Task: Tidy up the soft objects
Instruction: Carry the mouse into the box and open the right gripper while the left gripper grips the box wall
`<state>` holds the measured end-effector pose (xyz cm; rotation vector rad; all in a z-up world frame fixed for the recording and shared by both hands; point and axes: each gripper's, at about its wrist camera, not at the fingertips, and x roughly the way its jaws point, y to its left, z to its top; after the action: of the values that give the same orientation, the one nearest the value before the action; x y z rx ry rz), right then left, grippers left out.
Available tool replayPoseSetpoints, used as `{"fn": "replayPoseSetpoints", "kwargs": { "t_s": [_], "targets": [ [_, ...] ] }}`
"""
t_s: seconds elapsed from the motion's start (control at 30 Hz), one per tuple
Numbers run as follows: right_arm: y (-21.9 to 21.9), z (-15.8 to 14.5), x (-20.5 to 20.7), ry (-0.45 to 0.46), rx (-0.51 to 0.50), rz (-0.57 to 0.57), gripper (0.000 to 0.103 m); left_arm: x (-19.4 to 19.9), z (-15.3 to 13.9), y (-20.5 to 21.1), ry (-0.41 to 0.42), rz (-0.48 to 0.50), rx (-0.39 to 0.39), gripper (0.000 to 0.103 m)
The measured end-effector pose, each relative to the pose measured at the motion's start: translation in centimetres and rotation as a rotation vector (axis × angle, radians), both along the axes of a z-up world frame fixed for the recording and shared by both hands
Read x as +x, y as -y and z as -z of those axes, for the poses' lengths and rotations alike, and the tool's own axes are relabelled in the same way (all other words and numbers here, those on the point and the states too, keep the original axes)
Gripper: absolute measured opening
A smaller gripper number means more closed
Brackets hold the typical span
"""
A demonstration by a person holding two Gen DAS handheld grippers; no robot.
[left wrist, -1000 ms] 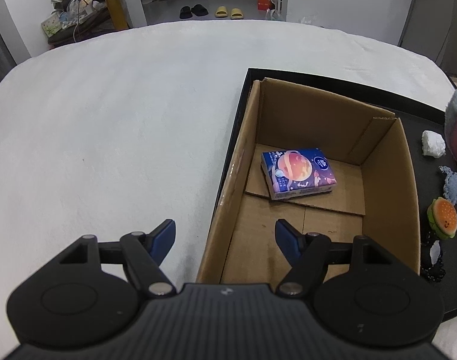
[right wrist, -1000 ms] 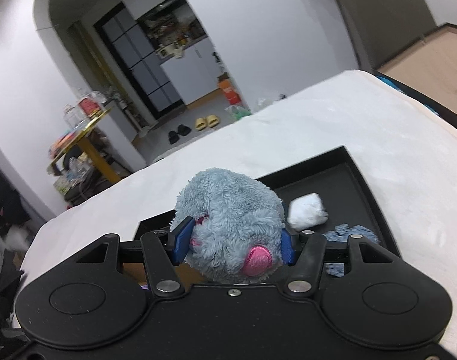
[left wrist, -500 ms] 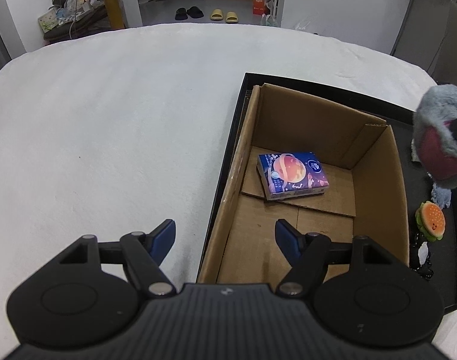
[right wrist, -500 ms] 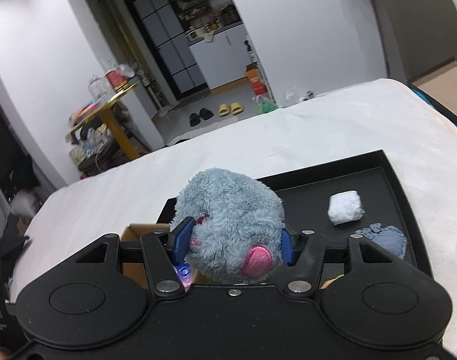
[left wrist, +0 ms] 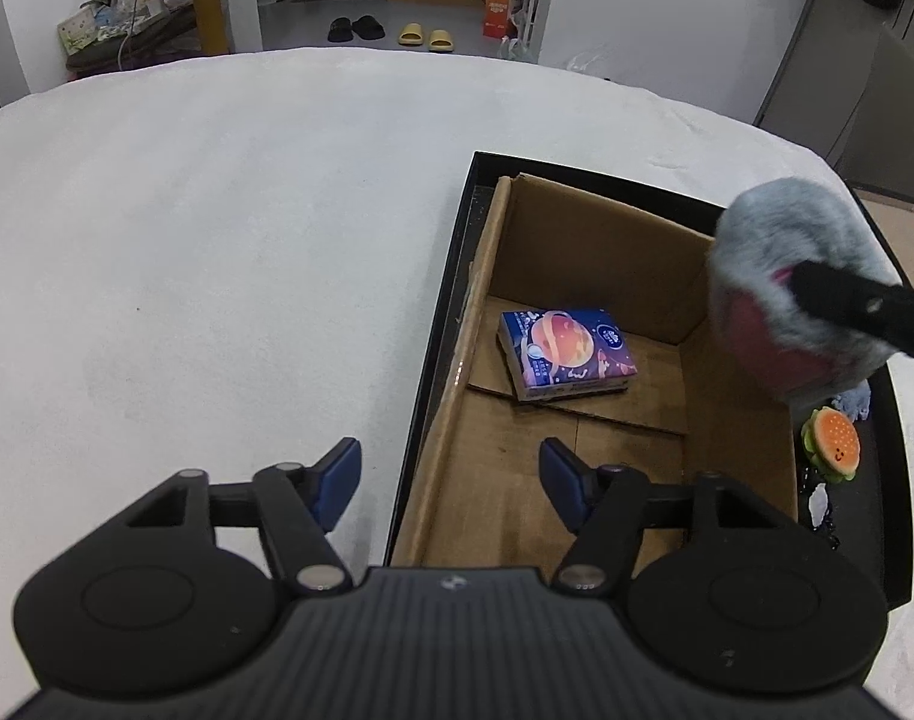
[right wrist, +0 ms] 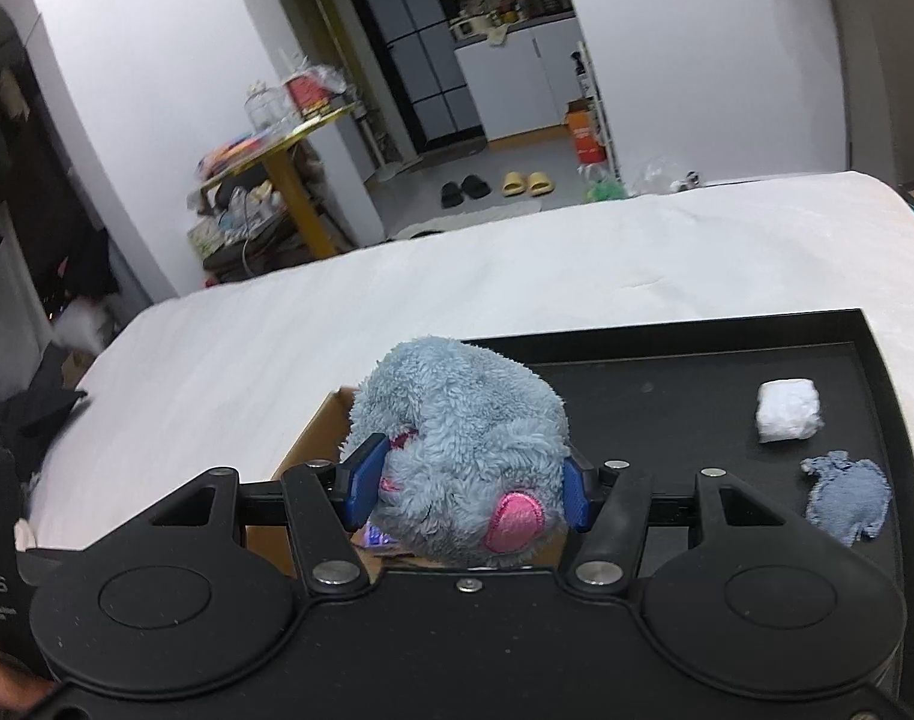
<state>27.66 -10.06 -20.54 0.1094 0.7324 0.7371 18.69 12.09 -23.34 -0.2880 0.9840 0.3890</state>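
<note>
My right gripper (right wrist: 466,489) is shut on a grey-blue plush toy (right wrist: 463,438) with pink patches and holds it in the air. In the left wrist view the plush toy (left wrist: 799,276) hangs over the right wall of an open cardboard box (left wrist: 577,456). A blue tissue pack (left wrist: 568,353) lies on the box floor. My left gripper (left wrist: 450,483) is open and empty, hovering over the box's near left corner. The box stands in a black tray (right wrist: 685,372).
On the tray right of the box lie a burger toy (left wrist: 832,444), a white wad (right wrist: 788,409) and a blue-grey cloth scrap (right wrist: 847,498). The tray rests on a white-covered surface (left wrist: 216,240). A cluttered yellow side table (right wrist: 276,180) stands beyond.
My right gripper has carried the plush toy leftward, from over the tray to above the box's right wall. My left gripper has barely moved and stays open.
</note>
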Motion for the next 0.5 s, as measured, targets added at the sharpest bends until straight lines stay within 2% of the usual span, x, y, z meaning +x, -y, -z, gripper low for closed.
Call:
{"fn": "replayPoseSetpoints", "kwargs": {
  "t_s": [0.13, 0.3, 0.37, 0.5],
  "targets": [
    [-1.4, 0.3, -0.5, -0.006, -0.033, -0.032, 0.056, -0.3, 0.1, -0.5, 0.011, 0.004, -0.024, 0.043],
    [-2.9, 0.5, -1.0, -0.001, -0.074, -0.059, 0.056, -0.7, 0.7, -1.3, 0.007, -0.001, -0.066, 0.016],
    [-3.4, 0.5, -1.1, 0.001, -0.085, -0.061, 0.056, -0.9, 0.7, -1.6, 0.011, -0.010, -0.067, 0.012],
    [-4.2, 0.5, -0.9, 0.007, -0.097, -0.048, 0.057, -1.0, 0.8, -2.0, 0.017, 0.000, -0.091, 0.012]
  ]
}}
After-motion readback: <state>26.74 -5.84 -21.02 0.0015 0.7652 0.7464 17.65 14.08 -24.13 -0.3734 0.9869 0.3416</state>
